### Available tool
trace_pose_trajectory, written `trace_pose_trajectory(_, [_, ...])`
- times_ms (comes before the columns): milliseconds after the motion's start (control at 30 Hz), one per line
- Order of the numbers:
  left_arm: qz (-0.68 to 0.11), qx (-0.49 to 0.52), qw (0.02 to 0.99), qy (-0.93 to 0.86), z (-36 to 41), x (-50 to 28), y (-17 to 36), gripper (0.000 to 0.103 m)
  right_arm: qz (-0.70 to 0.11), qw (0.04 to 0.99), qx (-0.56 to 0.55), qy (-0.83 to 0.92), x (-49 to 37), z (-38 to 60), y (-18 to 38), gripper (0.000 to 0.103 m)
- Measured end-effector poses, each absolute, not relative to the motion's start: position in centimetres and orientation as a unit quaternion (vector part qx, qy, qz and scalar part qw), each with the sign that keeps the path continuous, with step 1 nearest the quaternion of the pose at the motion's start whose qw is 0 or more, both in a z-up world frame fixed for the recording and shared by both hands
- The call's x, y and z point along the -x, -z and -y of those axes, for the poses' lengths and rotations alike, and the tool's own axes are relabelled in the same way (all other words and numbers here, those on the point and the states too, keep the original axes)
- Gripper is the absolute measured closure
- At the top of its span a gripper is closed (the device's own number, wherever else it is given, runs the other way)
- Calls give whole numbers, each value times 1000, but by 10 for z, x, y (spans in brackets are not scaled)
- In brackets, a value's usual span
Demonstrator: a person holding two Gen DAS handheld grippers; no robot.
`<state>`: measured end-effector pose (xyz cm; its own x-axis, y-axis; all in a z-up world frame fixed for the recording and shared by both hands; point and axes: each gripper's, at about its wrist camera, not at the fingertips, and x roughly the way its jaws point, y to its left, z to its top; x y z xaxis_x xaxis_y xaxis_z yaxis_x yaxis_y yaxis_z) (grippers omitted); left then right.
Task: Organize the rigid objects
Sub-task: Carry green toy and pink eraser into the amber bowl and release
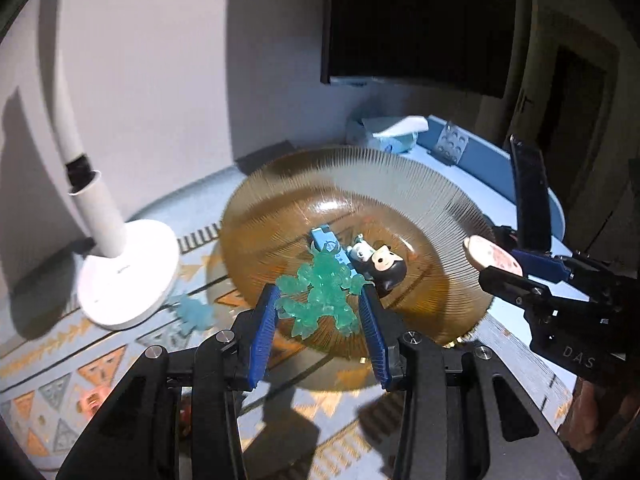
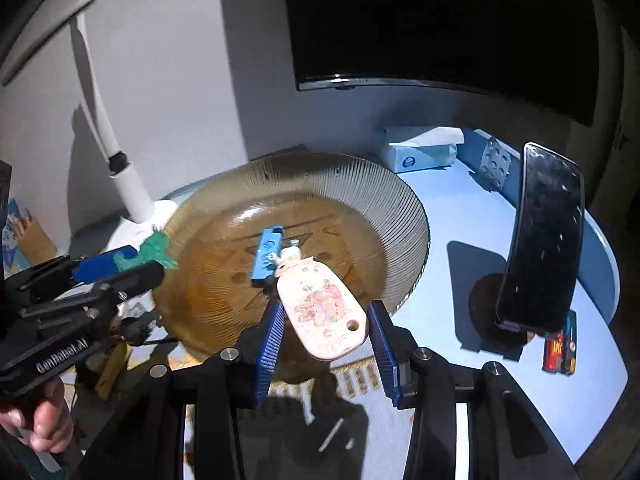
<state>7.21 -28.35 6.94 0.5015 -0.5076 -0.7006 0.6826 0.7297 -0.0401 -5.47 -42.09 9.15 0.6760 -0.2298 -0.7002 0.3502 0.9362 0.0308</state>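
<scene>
An amber ribbed glass plate [image 1: 400, 184] [image 2: 360, 184] sits on the table. It holds a blue block [image 1: 323, 237] [image 2: 267, 252] and a small dark-haired figurine [image 1: 386, 266]. My left gripper [image 1: 319, 292] [image 2: 148, 260] is shut on a green bumpy toy figure [image 1: 324, 292] [image 2: 154, 248], held over the plate's near-left side. My right gripper [image 2: 327, 308] [image 1: 500, 266] is shut on a pinkish oval tag with a hole [image 2: 324, 308] [image 1: 492, 258], held over the plate's near rim.
A white lamp base [image 1: 128, 276] stands left of the plate, with a pale blue toy [image 1: 194, 312] beside it on the patterned cloth [image 1: 60, 368]. A tissue box [image 2: 420, 150], blister pack [image 2: 496, 162], phone on a stand [image 2: 544, 240] and batteries [image 2: 560, 350] lie to the right.
</scene>
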Motion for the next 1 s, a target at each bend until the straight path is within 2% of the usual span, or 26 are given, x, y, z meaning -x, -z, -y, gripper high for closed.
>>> trace_pose_trajectory(433, [-395,-193,843,311,330,-91,-34,64,-429,883,-37,189,22,435,-74,61])
trace_pose_trajectory(467, [-402,-194,839,310,331,-92,-32,63,-432,881,-36,192,20,435,-74,61])
trace_pose_trajectory(533, [-408,-190,838,307,330,-93,-32,52,-435,878,-41,195,19,436,-74,61])
trace_pose_trajectory(567, [-407,-182,842,304,326,-93,-35,46,-435,878,-48,194,20,437,-75,60])
trace_pose_trajectory(600, [-404,-176,845,302,323,-93,-39,39,-433,879,-58,191,21,439,-77,56])
trace_pose_trajectory(633, [-400,-167,849,303,319,-92,-44,37,-429,881,-66,188,23,440,-79,49])
trace_pose_trajectory(700, [-389,-147,855,309,305,-88,-58,37,-410,887,-69,202,32,440,-89,42])
trace_pose_trajectory(900, [-341,-91,887,299,241,-70,-111,37,-351,904,-98,225,64,441,-128,42])
trace_pose_trajectory(1000, [-311,-60,907,279,198,-59,-139,37,-332,911,-101,224,73,428,-146,38])
